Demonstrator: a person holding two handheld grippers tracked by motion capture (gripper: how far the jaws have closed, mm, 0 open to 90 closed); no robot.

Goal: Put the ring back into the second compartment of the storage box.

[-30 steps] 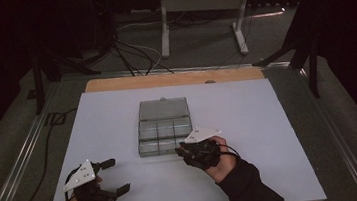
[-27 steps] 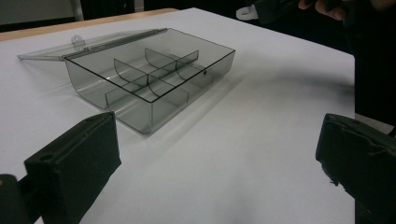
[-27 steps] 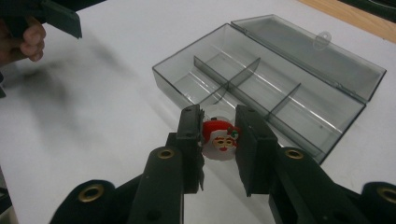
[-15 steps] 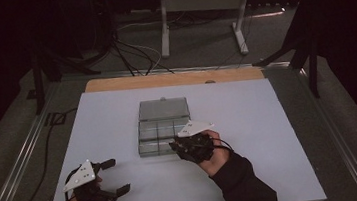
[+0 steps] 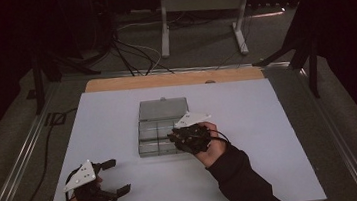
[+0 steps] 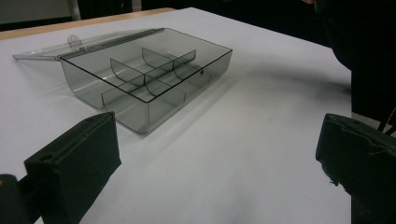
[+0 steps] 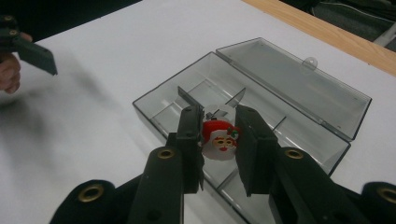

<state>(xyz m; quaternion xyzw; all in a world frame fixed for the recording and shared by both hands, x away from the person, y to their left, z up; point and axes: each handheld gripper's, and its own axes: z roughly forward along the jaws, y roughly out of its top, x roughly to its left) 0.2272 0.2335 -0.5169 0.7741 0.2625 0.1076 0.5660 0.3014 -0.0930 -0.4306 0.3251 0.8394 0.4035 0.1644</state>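
A: Holding a small Santa figure [image 7: 219, 140] in the right claw [image 7: 219, 142], jaws clamped on its two sides. It hangs over the near compartments of the clear organiser box [image 7: 261, 140], not yet set down.

B: How does it handle?

A: Looks like a light, stiff little plastic or rubber piece, rounded face. My guess is it's slick at the edges and could twist between the pads. Side grip across the widest part, as now, seems the right hold. Nothing fragile-looking.

B: Box state?

A: Lid [image 5: 162, 108] folded flat open behind it, on the far side in the high view. Thin dividers [image 6: 140, 77] split the tray into cells, all bare as far as I can see. Walls are thin, so a jaw could nudge the whole box; it looks light too.

B: Left side?

A: Left claw [image 5: 111, 177] is open, nothing between the jaws, parked near the front-left of the white surface [image 5: 280, 135], well apart from the box.

B: Risk?

A: Jaws stand wider than one cell looks. Likely safer to drop from just above a cell than to go deep between dividers.
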